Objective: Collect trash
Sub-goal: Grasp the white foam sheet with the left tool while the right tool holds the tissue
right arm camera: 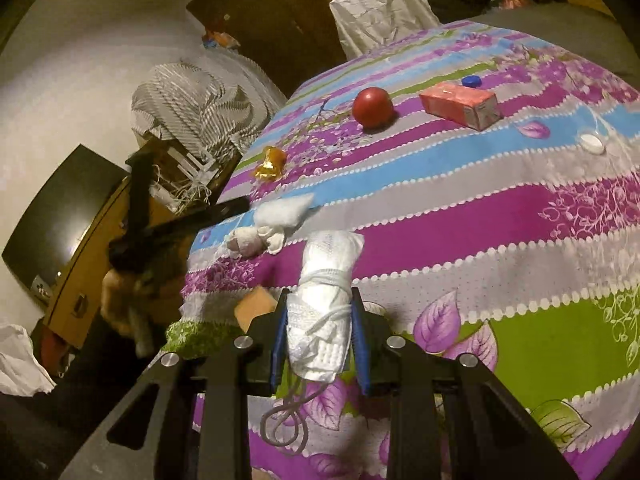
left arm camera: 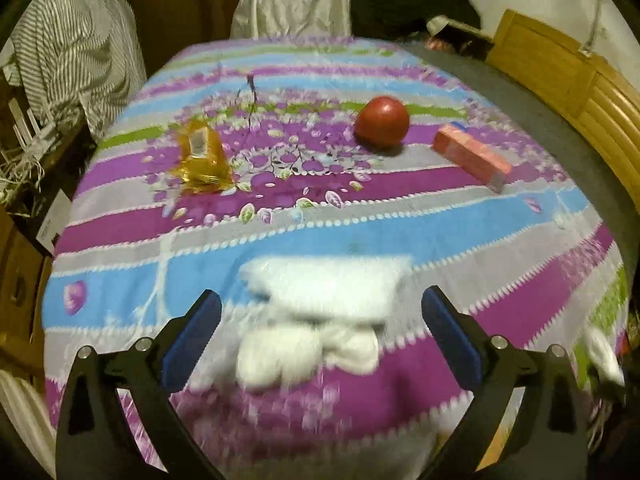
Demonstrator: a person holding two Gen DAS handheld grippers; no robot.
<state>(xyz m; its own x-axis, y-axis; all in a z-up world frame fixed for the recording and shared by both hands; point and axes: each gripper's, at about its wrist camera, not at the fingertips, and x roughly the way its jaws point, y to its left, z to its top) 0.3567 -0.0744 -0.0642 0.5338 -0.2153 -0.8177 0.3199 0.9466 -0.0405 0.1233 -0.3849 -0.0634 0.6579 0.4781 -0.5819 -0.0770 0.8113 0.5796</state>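
My left gripper (left arm camera: 322,320) stands open above a crumpled white tissue wad (left arm camera: 316,320), which lies on the bedspread between the blue pads without touching them. In the right wrist view one of its fingers (right arm camera: 224,210) ends beside that wad (right arm camera: 276,220). My right gripper (right arm camera: 318,340) is shut on a rolled white cloth bundle (right arm camera: 326,304) tied with string, its cord dangling below. A yellow wrapper (left arm camera: 202,156) (right arm camera: 270,164), a red round fruit (left arm camera: 382,122) (right arm camera: 372,106) and a pink carton (left arm camera: 472,156) (right arm camera: 460,104) lie farther back.
The striped floral bedspread (left arm camera: 360,236) covers a bed with a wooden frame (left arm camera: 560,76) on the right. A blue cap (right arm camera: 471,80) and a white cap (right arm camera: 592,144) lie near the carton. A white bag (left arm camera: 296,4) stands beyond the far edge, with a striped cloth (left arm camera: 76,52) at the left.
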